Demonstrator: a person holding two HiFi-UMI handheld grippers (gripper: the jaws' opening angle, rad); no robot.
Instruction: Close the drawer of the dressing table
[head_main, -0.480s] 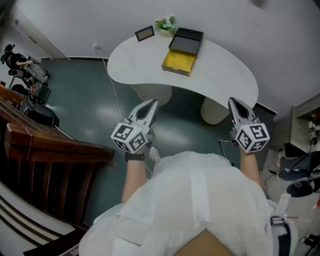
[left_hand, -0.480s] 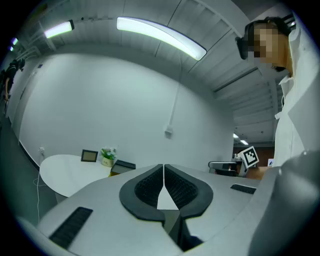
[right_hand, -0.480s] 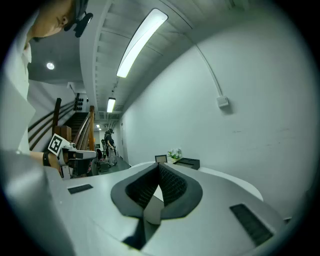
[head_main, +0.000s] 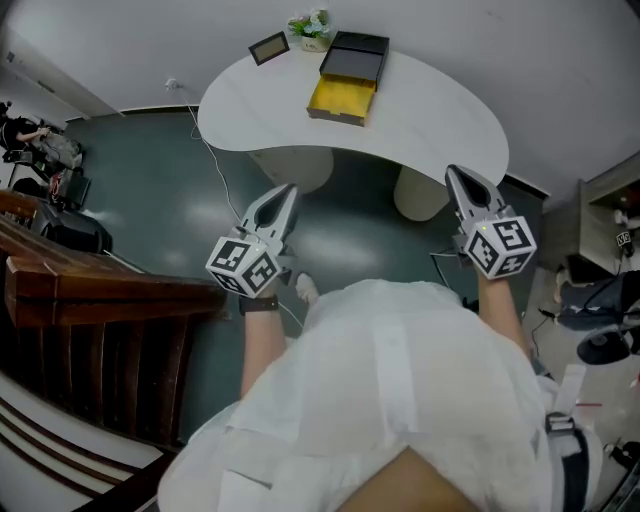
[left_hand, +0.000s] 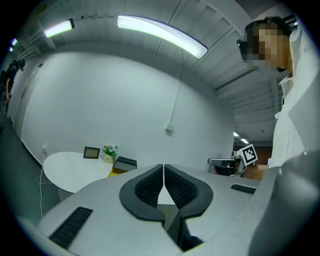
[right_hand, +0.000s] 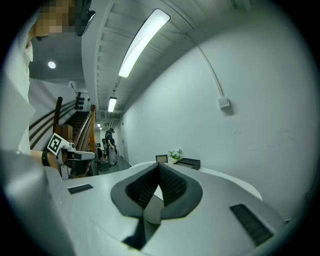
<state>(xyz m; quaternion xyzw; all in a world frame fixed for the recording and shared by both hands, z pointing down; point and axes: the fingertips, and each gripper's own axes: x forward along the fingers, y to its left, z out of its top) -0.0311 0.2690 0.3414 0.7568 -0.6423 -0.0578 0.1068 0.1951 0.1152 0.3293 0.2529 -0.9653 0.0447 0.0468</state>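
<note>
My left hand-held gripper and right hand-held gripper, both closed on nothing, hang well short of the desk, where the drawer stands open; an off-centre push might skid its box instead.

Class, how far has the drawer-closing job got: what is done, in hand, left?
Done: nothing; the yellow drawer stands pulled out of its black box on the table. In hand: left gripper and right gripper, both shut and empty, hang short of the table. Left: push the drawer in.
</note>
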